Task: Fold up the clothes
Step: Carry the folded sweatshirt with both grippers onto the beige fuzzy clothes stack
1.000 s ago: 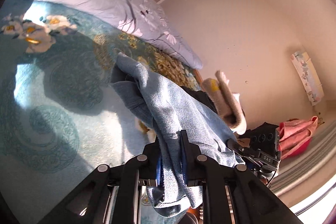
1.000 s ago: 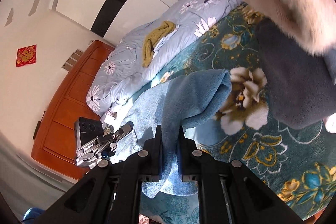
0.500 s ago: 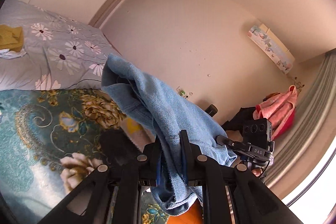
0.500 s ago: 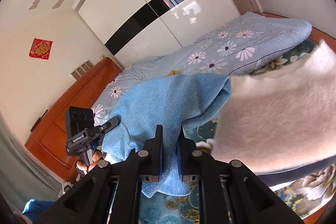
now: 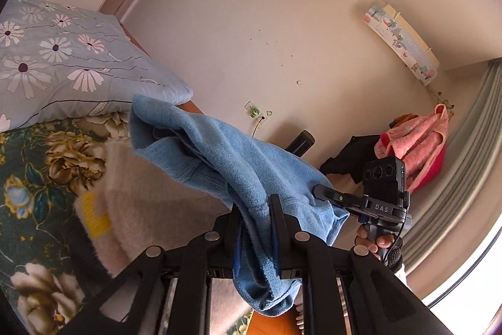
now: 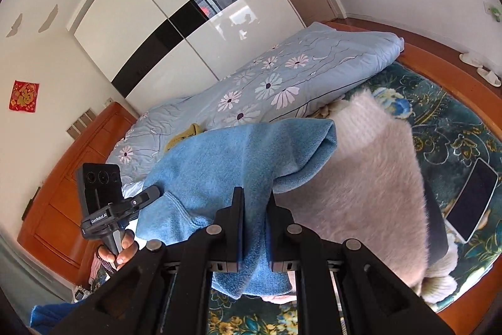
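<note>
A light blue fleece garment (image 5: 219, 159) hangs in the air, folded over, held by both grippers. My left gripper (image 5: 255, 206) is shut on one edge of it. My right gripper (image 6: 254, 197) is shut on another edge of the blue garment (image 6: 238, 156). Each gripper shows in the other's view: the right one (image 5: 370, 203) and the left one (image 6: 106, 209). Below the garment lies a folded fluffy cream sweater (image 6: 370, 178), which also shows in the left wrist view (image 5: 150, 203), on a dark grey garment (image 6: 436, 228).
The teal floral bedspread (image 6: 445, 121) covers the bed. A blue flowered duvet (image 6: 282, 77) lies along the far side with a mustard garment (image 6: 185, 135) on it. A phone (image 6: 473, 206) lies on the bedspread. Pink clothes (image 5: 417, 143) hang by the wall.
Both grippers have lifted the blue garment off the bed and carried it over the stack with the cream sweater. Both views have tilted up toward the walls.
</note>
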